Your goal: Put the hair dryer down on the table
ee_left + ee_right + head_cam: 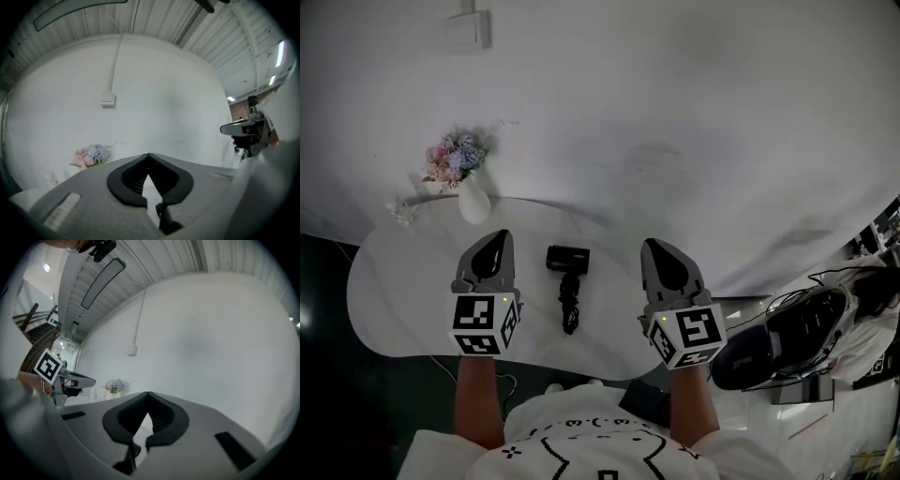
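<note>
Nearest me, my left gripper [499,236] had its fingers pressed together, empty. Beside it the hair dryer [567,260] lay flat on the table [394,281], its cord [569,309] trailing toward me. My right gripper [651,246] was closed and empty too; I judged that backing off should avoid snagging that cord.

L gripper [495,240] & R gripper [654,249] are held side by side, well apart, both pointing fwd — away from the torso. L jaws are closed tip to tip w/ nothing btwn them. R jaws are the same: tips together, empty. Each marker cube sits at the rear end, nearest the body. Bare L forearm [478,398] & R forearm [694,408] reach straight out — roughly parallel.
</note>
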`<state>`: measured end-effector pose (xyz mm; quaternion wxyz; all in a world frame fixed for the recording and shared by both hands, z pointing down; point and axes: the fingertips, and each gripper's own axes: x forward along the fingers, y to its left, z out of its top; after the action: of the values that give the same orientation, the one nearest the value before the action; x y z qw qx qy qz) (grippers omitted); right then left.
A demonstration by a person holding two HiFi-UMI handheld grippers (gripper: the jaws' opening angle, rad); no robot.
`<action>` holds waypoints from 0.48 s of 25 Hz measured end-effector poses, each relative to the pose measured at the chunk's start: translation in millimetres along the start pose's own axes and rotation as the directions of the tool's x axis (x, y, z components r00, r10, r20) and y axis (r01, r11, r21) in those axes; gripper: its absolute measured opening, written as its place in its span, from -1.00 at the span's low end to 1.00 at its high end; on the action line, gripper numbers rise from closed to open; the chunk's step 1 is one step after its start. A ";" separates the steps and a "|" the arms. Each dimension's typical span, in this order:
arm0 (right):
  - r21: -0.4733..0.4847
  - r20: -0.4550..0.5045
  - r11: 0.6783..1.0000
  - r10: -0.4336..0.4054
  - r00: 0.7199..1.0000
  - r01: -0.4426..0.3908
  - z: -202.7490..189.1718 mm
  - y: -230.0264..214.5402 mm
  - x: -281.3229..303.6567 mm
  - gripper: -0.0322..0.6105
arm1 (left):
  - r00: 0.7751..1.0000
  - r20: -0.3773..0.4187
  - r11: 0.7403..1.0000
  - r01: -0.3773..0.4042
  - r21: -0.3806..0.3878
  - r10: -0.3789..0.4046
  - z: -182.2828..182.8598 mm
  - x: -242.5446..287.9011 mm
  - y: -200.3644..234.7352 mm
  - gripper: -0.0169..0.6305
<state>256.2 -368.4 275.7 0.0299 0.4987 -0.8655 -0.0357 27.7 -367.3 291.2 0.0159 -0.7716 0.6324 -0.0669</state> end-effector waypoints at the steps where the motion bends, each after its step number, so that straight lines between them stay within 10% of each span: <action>1: 0.000 0.010 1.000 -0.003 1.000 0.003 5.8 0.0 -0.1 -0.91 | 1.000 0.019 1.000 0.003 0.008 -0.003 7.2 -1.3 1.5 -0.89; 12: -0.017 0.099 1.000 -0.020 0.995 0.022 46.2 6.5 -10.1 -0.91 | 0.979 0.200 0.998 0.025 0.054 -0.035 64.7 -21.6 10.1 -0.89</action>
<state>251.6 -354.9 230.1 -0.0086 0.5049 -0.8604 -0.0684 21.7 -352.1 224.2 0.0986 -0.7832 0.6139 -0.0051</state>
